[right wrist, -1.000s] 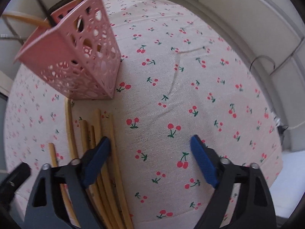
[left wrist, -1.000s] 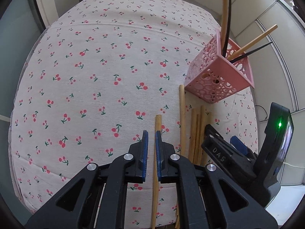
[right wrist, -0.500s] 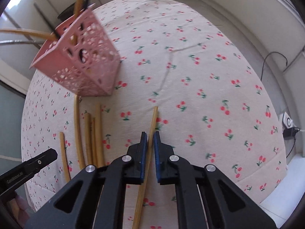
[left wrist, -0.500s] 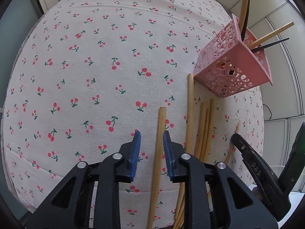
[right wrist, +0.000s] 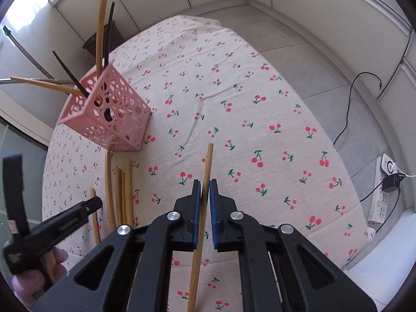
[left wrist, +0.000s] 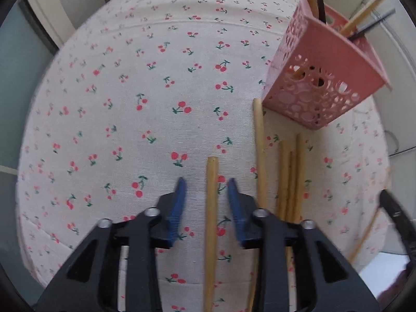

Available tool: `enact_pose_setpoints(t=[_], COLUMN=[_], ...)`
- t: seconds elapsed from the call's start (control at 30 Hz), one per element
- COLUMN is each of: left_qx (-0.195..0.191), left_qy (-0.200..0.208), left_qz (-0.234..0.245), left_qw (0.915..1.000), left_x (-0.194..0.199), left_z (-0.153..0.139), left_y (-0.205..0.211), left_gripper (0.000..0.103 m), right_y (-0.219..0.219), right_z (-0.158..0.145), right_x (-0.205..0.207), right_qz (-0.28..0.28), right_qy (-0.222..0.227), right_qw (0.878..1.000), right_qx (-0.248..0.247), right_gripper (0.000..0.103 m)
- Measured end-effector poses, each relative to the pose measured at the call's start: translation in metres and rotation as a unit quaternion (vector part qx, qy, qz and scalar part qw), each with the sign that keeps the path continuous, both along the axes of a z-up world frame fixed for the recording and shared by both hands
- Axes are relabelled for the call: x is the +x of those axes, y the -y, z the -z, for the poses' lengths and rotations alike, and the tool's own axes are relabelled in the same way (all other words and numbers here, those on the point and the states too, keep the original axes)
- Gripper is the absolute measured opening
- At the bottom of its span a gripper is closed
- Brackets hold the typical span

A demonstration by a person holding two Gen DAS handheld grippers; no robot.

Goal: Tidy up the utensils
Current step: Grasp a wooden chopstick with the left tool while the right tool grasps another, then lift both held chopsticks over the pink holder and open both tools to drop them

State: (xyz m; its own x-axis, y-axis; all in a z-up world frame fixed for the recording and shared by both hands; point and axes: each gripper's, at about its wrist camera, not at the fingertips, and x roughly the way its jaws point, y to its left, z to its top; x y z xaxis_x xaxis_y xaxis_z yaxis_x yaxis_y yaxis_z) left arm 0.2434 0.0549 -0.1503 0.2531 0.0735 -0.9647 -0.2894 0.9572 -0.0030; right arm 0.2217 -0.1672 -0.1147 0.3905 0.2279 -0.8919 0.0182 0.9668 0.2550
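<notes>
A wooden chopstick [left wrist: 212, 208] lies on the cherry-print tablecloth [left wrist: 130, 130]. My left gripper [left wrist: 206, 182] straddles it, jaws closing, and the blue pads [left wrist: 179, 200] stand clear of the wood. My right gripper [right wrist: 205, 182] is shut on another wooden chopstick [right wrist: 208, 161], held tilted above the cloth. The pink perforated holder [right wrist: 111, 119] stands at the back with several wooden and black chopsticks in it; it also shows in the left wrist view as the holder [left wrist: 319, 96]. Loose chopsticks [left wrist: 291, 176] lie beside the holder.
One long chopstick [left wrist: 260, 143] lies apart from the bundle, touching the holder's base. A hand [right wrist: 33, 278] holds the left gripper [right wrist: 65, 223] at lower left. On the floor to the right are a power strip [right wrist: 382, 189] and a black cable [right wrist: 345, 124].
My right gripper went from wide open to shut on a chopstick and lifted it off the cloth. My left jaws parted around the chopstick lying under them as the hand sank.
</notes>
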Motion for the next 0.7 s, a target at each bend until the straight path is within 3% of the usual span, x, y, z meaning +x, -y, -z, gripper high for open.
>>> enact_pose_setpoints(t=[0.03, 0.1, 0.23, 0.47, 0.6, 0.67, 0.7], left_qx=[-0.005, -0.025, -0.083, -0.105, -0.102, -0.099, -0.099], left_qy=[0.004, 0.013, 0.038, 0.086, 0.116, 0.132, 0.141], left_qz=[0.004, -0.003, -0.016, -0.017, -0.008, -0.001, 0.003], left_qw=[1.0, 0.9996, 0.9958, 0.9906, 0.988, 0.9863, 0.9851], left_x=[0.0, -0.001, -0.009, -0.025, -0.04, -0.049, -0.053], left_z=[0.001, 0.0, -0.002, -0.034, -0.056, -0.068, -0.074], left_y=[0.002, -0.003, -0.023, -0.034, -0.034, -0.039, -0.036], left_gripper=[0.012, 0.007, 0.007, 0.007, 0.007, 0.007, 0.007], right_y=[0.002, 0.007, 0.016, 0.024, 0.034, 0.038, 0.04], right_z=[-0.003, -0.007, -0.017, -0.038, -0.028, -0.008, 0.002], right_x=[-0.003, -0.003, -0.009, -0.014, -0.01, 0.003, 0.009], right_qz=[-0.001, -0.001, 0.002, 0.004, 0.025, 0.04, 0.053], right_qy=[0.003, 0.009, 0.021, 0.045, 0.016, -0.025, -0.043], right_qw=[1.0, 1.0, 0.999, 0.997, 0.998, 0.997, 0.996], right_qx=[0.004, 0.012, 0.03, 0.057, 0.059, 0.057, 0.056], right_gripper=[0.007, 0.007, 0.007, 0.007, 0.012, 0.018, 0.027])
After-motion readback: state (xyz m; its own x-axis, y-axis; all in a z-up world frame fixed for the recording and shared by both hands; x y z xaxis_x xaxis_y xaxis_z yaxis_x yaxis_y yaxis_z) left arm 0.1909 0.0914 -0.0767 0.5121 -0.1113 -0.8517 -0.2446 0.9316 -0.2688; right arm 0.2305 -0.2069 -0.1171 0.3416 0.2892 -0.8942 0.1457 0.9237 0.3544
